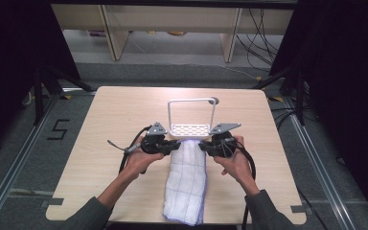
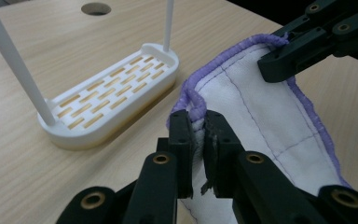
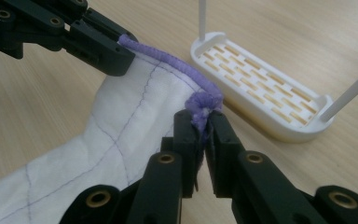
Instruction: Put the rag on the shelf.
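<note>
— Pale wood table (image 1: 100, 143) under bright light, dark room all round it. What have you got hold of?

— A folded white towel (image 1: 187, 182) with purple edging. My left tongs (image 1: 175, 145) are clamped on one far corner, my right tongs (image 1: 203, 146) on the other — in each gripper view the purple hem is pinched tight between the black jaws. The far end is lifted off the wood; the rest lies in a long strip running back toward my side of the table, its near end at the table's edge.

— And that white thing just past it?

— A small rack (image 1: 190, 117): a slotted oval base with two thin uprights and a bar across the top. It stands just beyond the held edge, not touching the cloth.

— So which step is this?

— I'd say the lift — both corners secured, the cloth coming up ahead of being hung on that bar.

— What does the next move need?

— Both hands level and the edge kept taut, high enough to clear the bar, then forward so the cloth drapes over it. The rack looks light; a dragging towel could tip it.
</note>
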The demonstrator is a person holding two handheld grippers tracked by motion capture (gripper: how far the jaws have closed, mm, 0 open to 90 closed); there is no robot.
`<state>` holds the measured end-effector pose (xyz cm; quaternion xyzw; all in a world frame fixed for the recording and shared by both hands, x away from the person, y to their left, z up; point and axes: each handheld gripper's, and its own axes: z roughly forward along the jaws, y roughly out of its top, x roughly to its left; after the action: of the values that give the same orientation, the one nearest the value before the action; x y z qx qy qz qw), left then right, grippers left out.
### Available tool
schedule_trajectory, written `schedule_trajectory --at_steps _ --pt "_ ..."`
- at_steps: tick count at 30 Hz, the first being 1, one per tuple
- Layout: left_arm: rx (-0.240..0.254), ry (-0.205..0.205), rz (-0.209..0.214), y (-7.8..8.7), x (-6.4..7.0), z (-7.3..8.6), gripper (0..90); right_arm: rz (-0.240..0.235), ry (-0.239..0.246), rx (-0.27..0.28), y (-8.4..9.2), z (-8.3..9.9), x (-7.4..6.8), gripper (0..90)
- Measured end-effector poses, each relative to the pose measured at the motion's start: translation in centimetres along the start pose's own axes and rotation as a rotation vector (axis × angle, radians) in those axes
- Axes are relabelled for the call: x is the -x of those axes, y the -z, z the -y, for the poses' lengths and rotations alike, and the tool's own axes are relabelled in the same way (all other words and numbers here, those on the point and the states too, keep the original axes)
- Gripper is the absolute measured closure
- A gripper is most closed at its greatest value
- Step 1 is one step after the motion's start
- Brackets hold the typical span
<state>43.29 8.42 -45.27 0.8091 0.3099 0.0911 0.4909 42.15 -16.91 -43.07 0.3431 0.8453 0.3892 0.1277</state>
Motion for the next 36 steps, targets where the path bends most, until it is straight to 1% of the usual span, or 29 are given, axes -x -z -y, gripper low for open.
schedule_trajectory --at_steps 2,3,4,5,6,7,8,10,11,12,13,14,15,18,19,20,21,22,23,24,25,26,27,29,31,32,33,34,36 --pt "0.013 -0.003 0.006 0.3 0.3 -0.4 81.8 -0.001 0.000 0.004 0.7 -0.3 0.0 83.7" --pt "0.019 -0.005 0.002 0.5 0.5 -0.6 81.8 0.002 -0.012 0.013 1.1 -0.5 0.0 83.7" --pt "0.030 -0.008 0.009 0.6 0.6 -0.7 81.8 0.002 -0.012 0.013 1.1 -0.5 0.0 83.7" --pt "0.035 -0.009 0.015 0.9 0.7 -1.0 81.8 0.002 0.018 0.025 1.2 -0.6 0.2 83.7" --pt "0.036 -0.012 0.017 1.0 0.8 -1.1 81.9 0.007 0.007 0.023 1.5 -0.8 0.2 83.7" --pt "0.039 -0.014 0.016 1.1 1.0 -1.3 81.9 0.008 0.012 0.038 1.6 -0.8 0.2 83.7" --pt "0.045 -0.013 0.025 1.3 1.0 -1.5 81.9 0.006 -0.004 0.031 1.8 -0.9 0.2 83.8" --pt "0.055 -0.018 0.026 1.5 1.3 -1.8 81.9 0.007 0.016 0.054 2.0 -1.2 0.3 83.8" --pt "0.062 -0.013 0.027 1.7 1.4 -2.0 82.0 0.003 0.004 0.059 2.2 -1.4 0.4 83.8" --pt "0.062 -0.013 0.027 1.7 1.4 -2.0 82.1 0.003 0.004 0.059 2.2 -1.4 0.4 83.8" --pt "0.074 -0.020 0.032 1.8 1.4 -2.1 82.1 -0.005 -0.003 0.062 2.3 -1.5 0.3 83.8" --pt "0.072 -0.021 0.029 2.0 1.5 -2.3 82.2 -0.006 -0.006 0.059 2.5 -1.8 0.2 83.8" --pt "0.091 -0.015 0.026 2.2 1.4 -2.5 82.5 0.001 0.014 0.074 2.7 -2.1 0.3 83.9" --pt "0.098 -0.006 0.025 2.6 1.4 -2.7 82.8 -0.008 0.016 0.094 3.0 -2.4 0.2 83.9" --pt "0.100 -0.024 0.021 3.0 1.6 -3.0 82.9 -0.007 0.005 0.100 3.4 -2.7 -0.1 84.0" --pt "0.100 -0.024 0.021 3.0 1.6 -3.0 82.9 -0.018 0.020 0.099 3.7 -2.9 0.0 84.1" --pt "0.112 -0.033 0.022 3.6 1.8 -3.4 83.0 -0.021 0.008 0.100 3.9 -3.0 -0.2 84.3" --pt "0.112 -0.033 0.022 3.6 1.8 -3.4 83.1 -0.021 0.008 0.100 3.9 -3.0 -0.2 84.3" --pt "0.123 -0.034 0.023 3.8 1.9 -3.6 83.1 -0.016 0.046 0.116 4.0 -3.2 0.0 84.3" --pt "0.131 -0.032 0.025 4.1 2.0 -3.8 83.1 -0.016 0.024 0.118 4.3 -3.4 -0.2 84.4" --pt "0.134 -0.034 0.023 4.4 2.1 -4.2 83.3 -0.012 0.023 0.132 4.6 -3.7 -0.3 84.6" --pt "0.134 -0.034 0.023 4.4 2.1 -4.2 83.3 -0.012 0.023 0.132 4.6 -3.7 -0.3 84.6" --pt "0.137 -0.040 0.023 4.6 2.1 -4.7 83.4 -0.010 0.020 0.140 4.9 -3.9 -0.4 84.6" --pt "0.134 -0.041 0.020 4.8 2.1 -5.1 83.4 -0.019 0.029 0.136 5.1 -4.0 -0.3 84.7" --pt "0.137 -0.049 0.015 5.0 2.1 -5.5 83.6 -0.014 0.033 0.151 5.7 -4.3 -0.3 84.7" --pt "0.139 -0.052 0.014 5.2 2.2 -5.8 83.6 -0.011 0.057 0.165 5.8 -4.5 -0.1 84.7" --pt "0.143 -0.055 0.016 5.4 2.2 -6.3 83.7 -0.010 0.039 0.166 6.1 -4.6 -0.2 84.8" --pt "0.143 -0.055 0.016 5.4 2.2 -6.3 83.7 -0.010 0.039 0.166 6.1 -4.6 -0.2 84.8" --pt "0.153 -0.062 0.008 5.7 2.3 -7.0 83.6 0.004 0.045 0.177 6.4 -5.0 -0.1 84.8"
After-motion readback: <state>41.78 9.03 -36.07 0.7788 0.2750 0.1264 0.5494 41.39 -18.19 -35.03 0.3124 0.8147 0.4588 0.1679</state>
